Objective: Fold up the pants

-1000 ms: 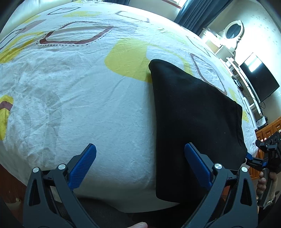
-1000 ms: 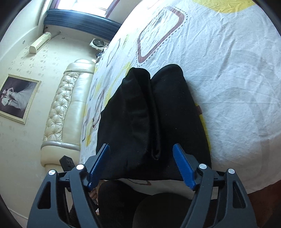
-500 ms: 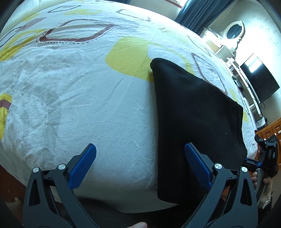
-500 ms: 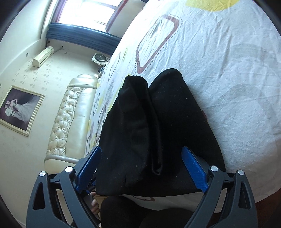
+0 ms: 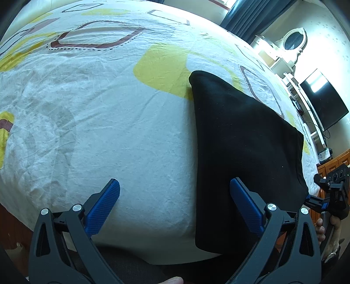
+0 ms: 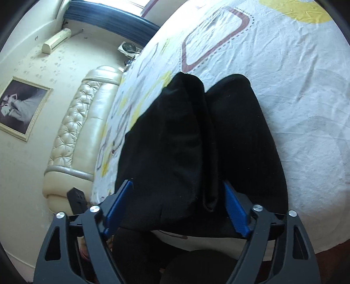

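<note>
**Pants folded at the near edge of the bed**

Bed (image 5: 113, 122) fills most of both views, spread with a white sheet printed with yellow patches and brown outlined shapes, creased all over. At its far left in the right wrist view stands a cream tufted headboard (image 6: 72, 135), with a framed picture (image 6: 20, 107) on the wall beside it and dark blue curtains (image 6: 113, 18) under the window. In the left wrist view a dark television (image 5: 321, 100) hangs on the far right wall, and an oval mirror (image 5: 293, 41) stands above a white dresser.

The black pants (image 5: 245, 148) lie on the right part of the bed, at its near edge, folded into a thick bundle that narrows toward the far end. From the right wrist view the pants (image 6: 196, 148) show two lobes with a deep crease between them, the left lobe lying higher than the right.

The left tool (image 5: 175, 205) hangs over the near edge of the bed with its blue pads wide apart; the left pad is over bare sheet, the right pad over the left margin of the pants, and nothing is gripped between them.

The right tool (image 6: 177, 205) has its jaws closing, with the left lobe of the pants bulging between the blue pads. Whether the pads already press on the cloth cannot be told. In the left wrist view the right tool (image 5: 315, 200) appears at the far right, at the near right corner of the pants, with a hand (image 5: 328, 231) on its handle.
</note>
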{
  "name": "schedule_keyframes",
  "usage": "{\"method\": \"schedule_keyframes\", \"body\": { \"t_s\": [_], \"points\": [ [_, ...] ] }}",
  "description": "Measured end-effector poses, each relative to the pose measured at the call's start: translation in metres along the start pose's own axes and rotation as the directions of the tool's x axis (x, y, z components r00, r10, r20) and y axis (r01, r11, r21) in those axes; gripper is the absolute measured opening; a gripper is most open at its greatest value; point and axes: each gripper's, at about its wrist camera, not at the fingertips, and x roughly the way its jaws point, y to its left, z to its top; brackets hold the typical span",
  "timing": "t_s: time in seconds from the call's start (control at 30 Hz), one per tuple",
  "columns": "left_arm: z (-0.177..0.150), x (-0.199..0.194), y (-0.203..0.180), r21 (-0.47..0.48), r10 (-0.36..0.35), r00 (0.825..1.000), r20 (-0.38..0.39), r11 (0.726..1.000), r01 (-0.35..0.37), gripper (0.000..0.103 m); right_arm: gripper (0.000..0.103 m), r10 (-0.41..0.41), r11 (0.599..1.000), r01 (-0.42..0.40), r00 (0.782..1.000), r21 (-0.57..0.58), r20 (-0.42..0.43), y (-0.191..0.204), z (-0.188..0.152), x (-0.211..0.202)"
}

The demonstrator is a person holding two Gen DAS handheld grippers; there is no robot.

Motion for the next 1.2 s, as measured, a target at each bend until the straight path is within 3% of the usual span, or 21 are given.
{"method": "schedule_keyframes", "body": {
  "t_s": [0.07, 0.1, 0.13, 0.4, 0.6, 0.73, 0.83, 0.9, 0.93, 0.97, 1.13, 1.2],
  "points": [
    [0.0, 0.0, 0.001, -0.006, 0.0, 1.0, -0.001, 1.0, 0.0, 0.1, 0.026, -0.026, 0.999, 0.026, 1.0, 0.048, 0.014, -0.012, 0.0, -0.001],
    [0.0, 0.001, 0.002, -0.008, -0.003, 1.0, -0.003, 1.0, 0.003, 0.1, 0.014, 0.009, 0.997, -0.011, 1.0, 0.073, 0.019, -0.018, -0.001, -0.003],
    [0.0, 0.001, 0.002, -0.009, -0.004, 1.0, -0.004, 1.0, 0.004, 0.1, 0.012, 0.04, 0.995, -0.042, 0.999, 0.094, 0.025, -0.021, -0.002, -0.004],
    [0.001, -0.01, -0.005, 0.034, 0.005, 0.999, 0.05, 0.999, -0.007, 0.1, 0.009, 0.04, 0.998, -0.037, 0.996, -0.042, 0.078, 0.017, 0.003, -0.033],
    [0.0, -0.01, -0.013, 0.061, -0.035, 0.998, 0.044, 0.998, 0.032, 0.1, 0.009, -0.036, 0.999, 0.034, 0.998, 0.036, 0.052, -0.031, -0.011, -0.039],
    [-0.003, -0.001, -0.014, 0.075, -0.025, 1.0, 0.016, 0.997, 0.023, 0.1, 0.011, -0.011, 0.997, 0.008, 0.999, 0.074, 0.045, -0.045, -0.012, -0.033],
    [-0.004, 0.001, -0.014, 0.071, -0.02, 1.0, 0.006, 0.997, 0.019, 0.1, 0.021, -0.009, 0.997, 0.007, 0.999, 0.075, 0.036, -0.041, -0.008, -0.038],
    [-0.003, 0.002, -0.014, 0.07, -0.018, 1.0, 0.004, 0.997, 0.017, 0.1, 0.04, -0.029, 0.999, 0.026, 0.996, 0.037, 0.079, -0.032, -0.001, -0.051],
    [-0.003, 0.003, -0.013, 0.069, -0.021, 1.0, 0.001, 0.997, 0.021, 0.1, 0.059, -0.024, 1.0, 0.022, 0.994, 0.021, 0.106, -0.027, 0.003, -0.058],
    [-0.002, 0.003, -0.013, 0.067, -0.024, 1.0, 0.0, 0.998, 0.024, 0.1, 0.065, -0.016, 1.0, 0.015, 0.99, 0.009, 0.137, -0.023, 0.009, -0.063],
    [-0.006, 0.003, -0.011, 0.052, -0.029, 1.0, -0.004, 0.998, 0.029, 0.1, 0.068, 0.0, 0.997, 0.017, 0.973, -0.071, 0.229, -0.009, 0.053, -0.057],
    [-0.007, 0.004, -0.011, 0.053, -0.029, 1.0, -0.004, 0.998, 0.029, 0.1, 0.071, -0.004, 0.994, 0.027, 0.975, -0.101, 0.221, -0.007, 0.07, -0.042]
  ]
}}
